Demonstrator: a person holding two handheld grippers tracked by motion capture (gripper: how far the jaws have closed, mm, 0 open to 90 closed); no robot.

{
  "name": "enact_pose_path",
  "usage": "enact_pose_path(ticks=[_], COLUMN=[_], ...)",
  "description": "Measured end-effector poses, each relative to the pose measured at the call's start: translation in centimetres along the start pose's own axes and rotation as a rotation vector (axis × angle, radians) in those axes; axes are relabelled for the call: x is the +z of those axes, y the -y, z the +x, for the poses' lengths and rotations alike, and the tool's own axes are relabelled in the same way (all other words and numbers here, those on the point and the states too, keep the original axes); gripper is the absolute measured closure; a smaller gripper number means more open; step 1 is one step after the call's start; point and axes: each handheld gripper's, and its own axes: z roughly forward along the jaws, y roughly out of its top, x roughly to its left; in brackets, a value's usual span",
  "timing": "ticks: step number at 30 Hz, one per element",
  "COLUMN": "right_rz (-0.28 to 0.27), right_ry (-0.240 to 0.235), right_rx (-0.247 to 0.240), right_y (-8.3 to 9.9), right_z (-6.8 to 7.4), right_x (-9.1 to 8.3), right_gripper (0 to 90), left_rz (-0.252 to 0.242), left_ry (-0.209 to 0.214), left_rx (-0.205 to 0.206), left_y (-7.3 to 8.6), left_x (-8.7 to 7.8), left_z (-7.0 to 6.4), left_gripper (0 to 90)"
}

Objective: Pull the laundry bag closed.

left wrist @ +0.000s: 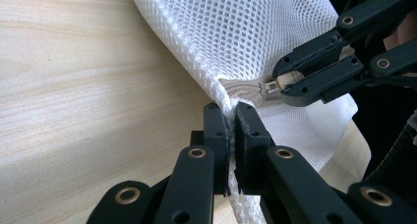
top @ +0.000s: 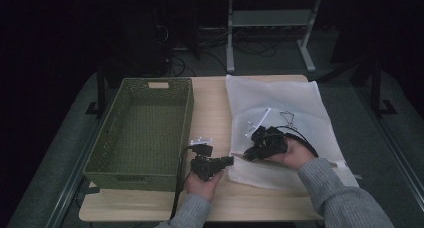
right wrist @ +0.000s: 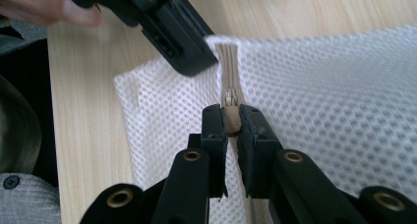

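Note:
A white mesh bag (top: 280, 108) lies flat on the right half of the wooden table (top: 210, 103). My left gripper (top: 231, 160) is shut on the bag's near left corner, pinching the mesh edge (left wrist: 227, 117) beside the end of the beige zipper (left wrist: 246, 90). My right gripper (top: 246, 156) comes in from the right and is shut on the beige zipper pull (right wrist: 231, 120). The right gripper's jaws meet the pull (left wrist: 279, 82) in the left gripper view. The zipper tape (right wrist: 228, 62) runs away from the pull toward the left gripper's jaws at the bag's edge.
A large olive woven basket (top: 145, 130) stands on the left half of the table, close beside my left hand. Small white and wire items (top: 265, 118) lie inside or on the bag. Table legs and cables sit on the dark floor beyond.

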Motion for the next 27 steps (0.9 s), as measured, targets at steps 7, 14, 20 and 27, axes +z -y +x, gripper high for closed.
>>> enact_pose_path(ticks=[7,14,20,27], right_rz=[-0.010,-0.011,-0.007,-0.011], right_ry=[-0.001,0.008,0.023,0.027], right_rx=[0.021,0.034,0.041,0.055], right_y=[1.3,2.3,3.1,4.1], right_z=[-0.3,-0.4,-0.4,-0.6], right_x=[-0.8,-1.9,-2.7,-3.3], right_gripper=[81.2,81.2,81.2,81.1], left_rz=[-0.008,-0.007,-0.002,-0.003], left_ry=[-0.015,-0.019,-0.024,-0.024], left_rx=[0.011,0.021,0.028,0.019], left_y=[-0.2,-0.2,-0.2,-0.2], left_x=[-0.3,-0.3,-0.4,-0.5], left_z=[-0.1,-0.3,-0.2,-0.1], left_gripper=[85.6,85.6,85.6,85.6])
